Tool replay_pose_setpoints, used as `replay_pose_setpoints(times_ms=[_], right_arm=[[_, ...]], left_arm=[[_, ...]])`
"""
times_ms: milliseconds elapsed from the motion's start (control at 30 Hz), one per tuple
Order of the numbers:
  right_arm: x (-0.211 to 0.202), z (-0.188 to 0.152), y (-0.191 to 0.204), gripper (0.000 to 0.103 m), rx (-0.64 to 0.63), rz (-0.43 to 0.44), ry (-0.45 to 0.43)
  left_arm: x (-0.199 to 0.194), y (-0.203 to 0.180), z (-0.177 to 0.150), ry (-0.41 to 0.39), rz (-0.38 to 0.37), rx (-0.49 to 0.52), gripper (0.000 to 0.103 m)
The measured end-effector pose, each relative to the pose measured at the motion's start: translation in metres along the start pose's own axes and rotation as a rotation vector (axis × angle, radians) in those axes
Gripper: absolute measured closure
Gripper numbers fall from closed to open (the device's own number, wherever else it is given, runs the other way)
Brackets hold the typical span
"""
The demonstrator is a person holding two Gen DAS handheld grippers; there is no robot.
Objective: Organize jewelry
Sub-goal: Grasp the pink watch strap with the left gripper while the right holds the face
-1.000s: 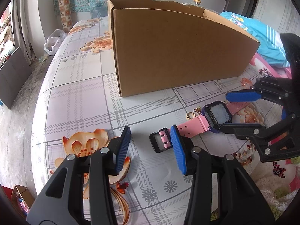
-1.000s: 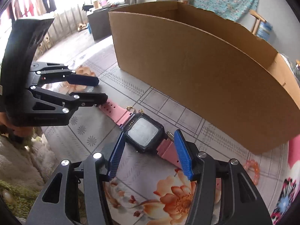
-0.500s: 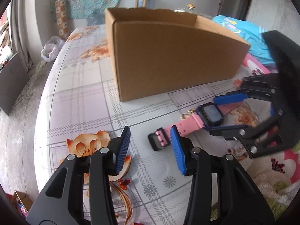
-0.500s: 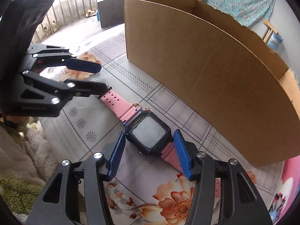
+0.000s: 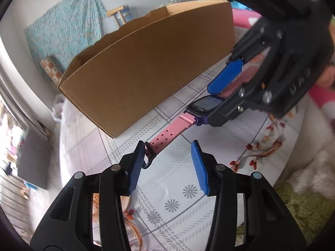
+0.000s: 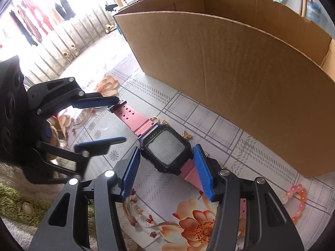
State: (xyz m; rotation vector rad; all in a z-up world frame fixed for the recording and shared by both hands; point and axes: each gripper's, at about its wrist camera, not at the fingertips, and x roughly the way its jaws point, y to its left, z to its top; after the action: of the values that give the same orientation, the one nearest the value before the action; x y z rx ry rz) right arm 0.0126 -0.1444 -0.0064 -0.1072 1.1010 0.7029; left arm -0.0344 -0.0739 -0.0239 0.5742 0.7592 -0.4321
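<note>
So here's where I'm at: the pink watch (image 6: pixel 165 149) is lying flat on the desk (image 6: pixel 219 133), which has a plaid and flower cloth on it, just in front of the cardboard box (image 6: pixel 240 79). The strap runs from about 10 o'clock down to 5 o'clock in my right wrist view, with the dark square face in the middle.

My right tongs (image 6: pixel 166 172) sit either side of the watch face, blue pads right next to it, and they're closing in. I can't see the pads actually pressing on it, there's a sliver of gap on both sides, so I'd call them apart with the watch between them.

My left tongs (image 5: pixel 168 166) are apart too. From the left wrist view the buckle end of the strap (image 5: pixel 165 139) sits right at the 10 o'clock pad, touching or almost touching it, hard to say which. The other pad is well clear of it.

The box is open on top. From the right wrist I can see the inside of its far wall and a bit of the right end, but the near wall hides the floor, so I can't tell what's in there.

Other bits: small gold pieces (image 6: pixel 187 135) on the cloth just beside the watch on the box side, and a bead bracelet (image 6: pixel 298 200) at about 4 o'clock, near the box's right corner.
</note>
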Motion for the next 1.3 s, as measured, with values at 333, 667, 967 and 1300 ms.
replay_pose_setpoints(times_ms=[333,667,967,1300], right_arm=[[-0.004,0.002,-0.007,0.057,0.008,0.031,-0.01],[-0.01,-0.008,-0.005,0.059,0.034,0.054,-0.027],[-0.041,-0.034,0.01,0.059,-0.006,-0.173,-0.11],[-0.009,-0.047,0.034,0.074,-0.166,-0.362,-0.026]], left_arm=[[0.005,-0.01,0.006,-0.016,0.077,0.048,0.059],[-0.002,0.003,0.001,-0.018,0.002,-0.006,0.099],[-0.003,0.027,-0.005,-0.017,-0.148,-0.151,0.1],[0.008,0.044,-0.007,0.018,-0.242,-0.253,0.1]])
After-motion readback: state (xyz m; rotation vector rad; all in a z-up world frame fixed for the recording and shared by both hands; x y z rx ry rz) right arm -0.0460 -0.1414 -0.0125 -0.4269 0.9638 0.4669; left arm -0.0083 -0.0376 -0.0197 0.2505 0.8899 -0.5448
